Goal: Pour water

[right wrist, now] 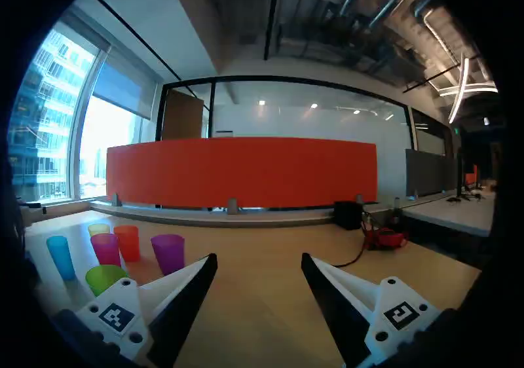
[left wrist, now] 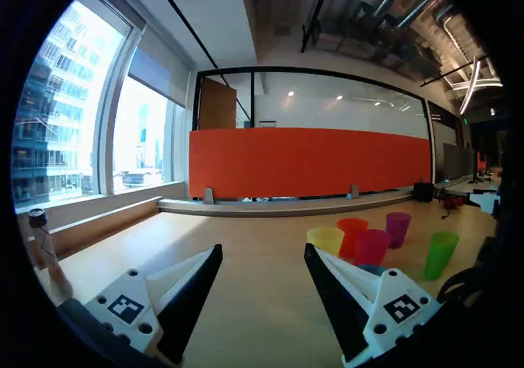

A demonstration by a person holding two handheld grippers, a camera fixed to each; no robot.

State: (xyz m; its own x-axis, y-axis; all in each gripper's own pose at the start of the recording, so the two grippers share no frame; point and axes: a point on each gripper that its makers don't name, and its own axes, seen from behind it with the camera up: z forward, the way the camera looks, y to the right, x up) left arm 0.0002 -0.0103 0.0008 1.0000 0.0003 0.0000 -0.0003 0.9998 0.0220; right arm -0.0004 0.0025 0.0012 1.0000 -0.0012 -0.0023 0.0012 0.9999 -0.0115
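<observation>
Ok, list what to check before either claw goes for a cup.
1. Left claw open and empty: ok.
2. Right claw open and empty: ok.
3. Purple cup and green cup upright on the table: ok.
4. A cup lined up between a claw's fingers: not ok. The cluster stands off to the right in the left gripper view and off to the left in the right gripper view.
5. Which cup holds water: cannot tell.
</observation>
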